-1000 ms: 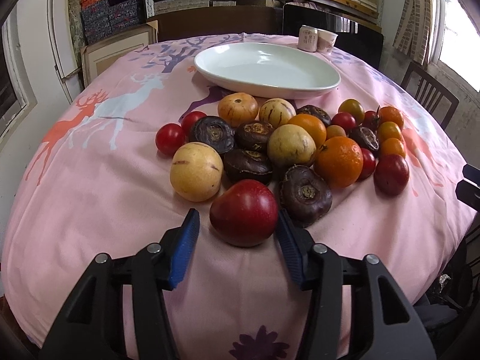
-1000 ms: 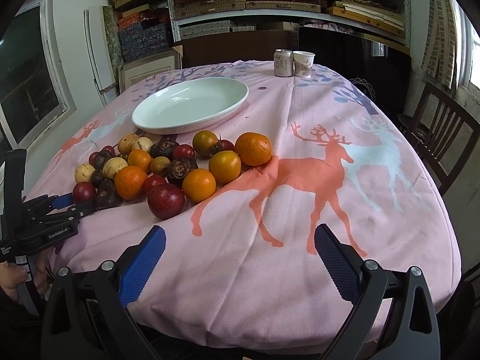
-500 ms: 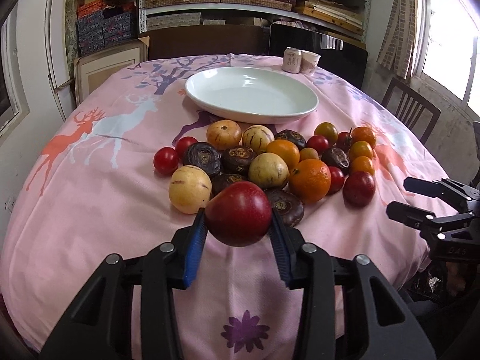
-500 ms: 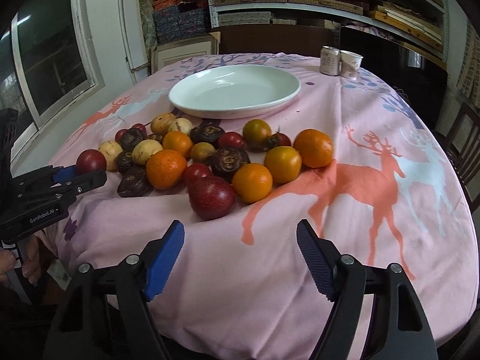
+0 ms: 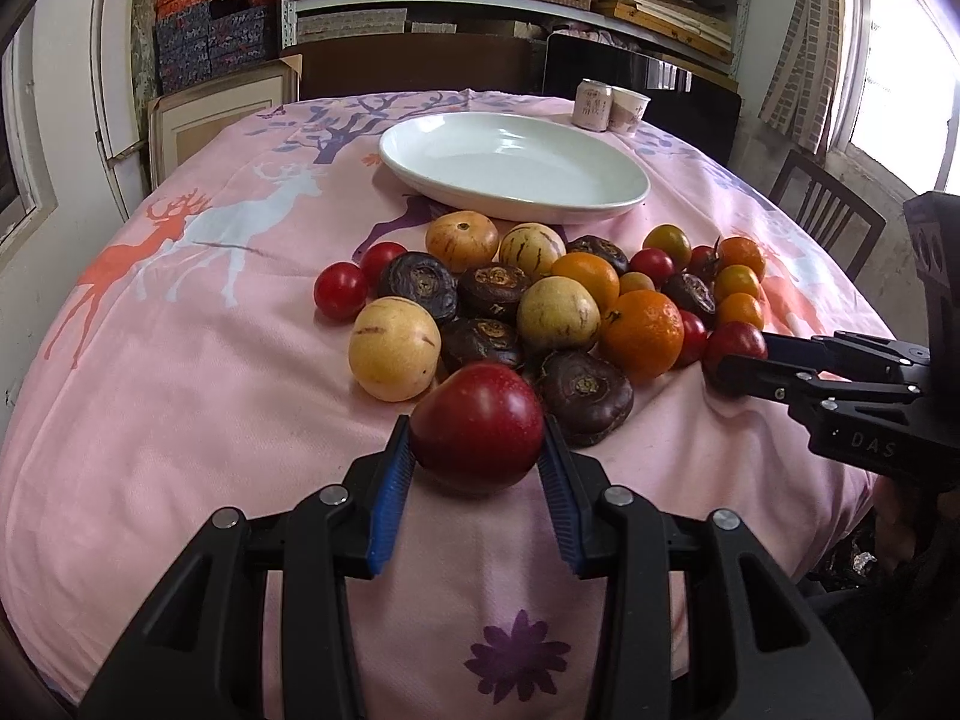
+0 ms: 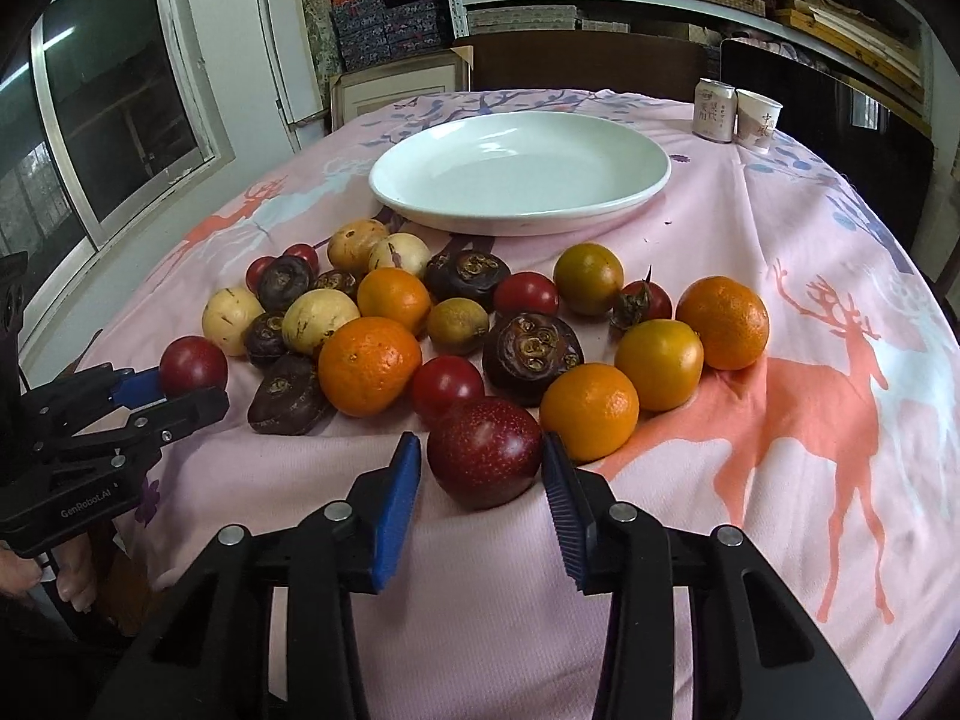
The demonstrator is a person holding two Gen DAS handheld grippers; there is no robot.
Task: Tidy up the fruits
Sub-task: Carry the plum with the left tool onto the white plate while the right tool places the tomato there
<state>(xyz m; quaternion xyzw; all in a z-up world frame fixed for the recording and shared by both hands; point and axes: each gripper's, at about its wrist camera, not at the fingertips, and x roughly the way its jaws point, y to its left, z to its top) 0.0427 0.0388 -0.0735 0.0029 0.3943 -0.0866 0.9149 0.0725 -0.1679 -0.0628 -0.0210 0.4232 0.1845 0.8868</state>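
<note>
A dark red plum (image 5: 477,423) sits clamped between the left gripper's (image 5: 477,462) blue pads at the near edge of the fruit pile (image 5: 540,300), hiding the fruit behind it. The right gripper's (image 6: 480,468) jaws are closing around a speckled red plum (image 6: 485,450); whether its pads touch is unclear. The pink tablecloth (image 6: 780,240) is cut off below.

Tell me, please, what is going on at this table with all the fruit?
A person is sorting fruit with two handheld grippers. The left gripper is clamped on a dark red plum. The right gripper is closing around a second, speckled red plum at the near edge of the pile. The white plate behind the pile holds nothing.
</note>
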